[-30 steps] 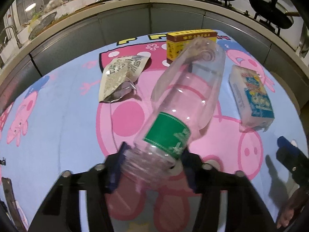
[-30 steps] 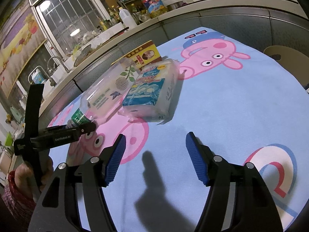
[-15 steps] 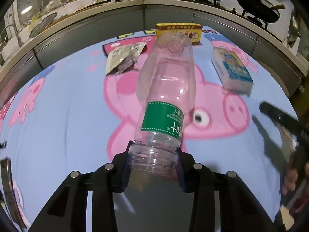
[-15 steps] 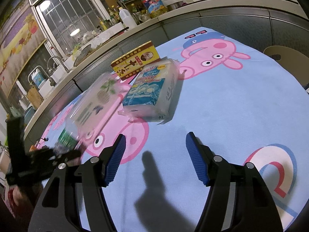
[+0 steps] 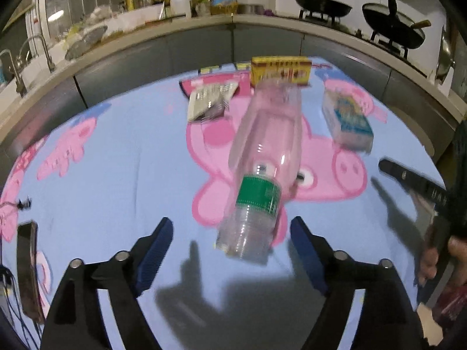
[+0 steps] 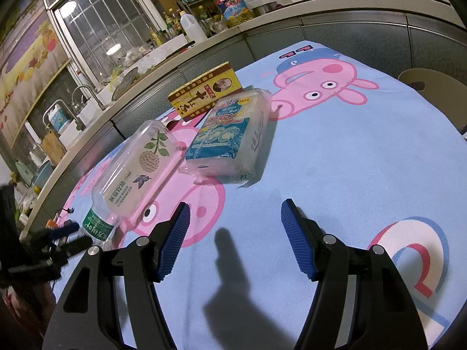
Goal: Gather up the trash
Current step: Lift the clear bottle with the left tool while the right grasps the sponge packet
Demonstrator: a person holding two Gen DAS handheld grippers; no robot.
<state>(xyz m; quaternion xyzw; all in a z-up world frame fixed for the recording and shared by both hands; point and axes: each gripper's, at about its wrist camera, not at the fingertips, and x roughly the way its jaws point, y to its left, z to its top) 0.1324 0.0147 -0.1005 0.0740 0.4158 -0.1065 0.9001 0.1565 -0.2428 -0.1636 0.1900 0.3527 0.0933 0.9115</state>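
Note:
A clear plastic bottle (image 5: 265, 163) with a green label lies on the cartoon-pig tablecloth, its neck end toward my left gripper (image 5: 230, 245), which is open with its blue pads apart from the bottle. The bottle also shows in the right wrist view (image 6: 131, 172). A silver snack wrapper (image 5: 208, 102), a yellow box (image 5: 280, 68) and a blue-and-white tissue pack (image 5: 347, 118) lie beyond. My right gripper (image 6: 235, 233) is open and empty, a little short of the tissue pack (image 6: 230, 134) and the yellow box (image 6: 204, 93).
A phone-like dark object (image 5: 27, 265) lies at the table's left edge. A kitchen counter (image 5: 204, 22) with bottles, a sink and woks curves behind the table. A beige chair back (image 6: 432, 84) stands at the right table edge.
My left gripper has opened and let go of the bottle, which now lies on the cloth. The left gripper has drawn back. My right gripper has not moved.

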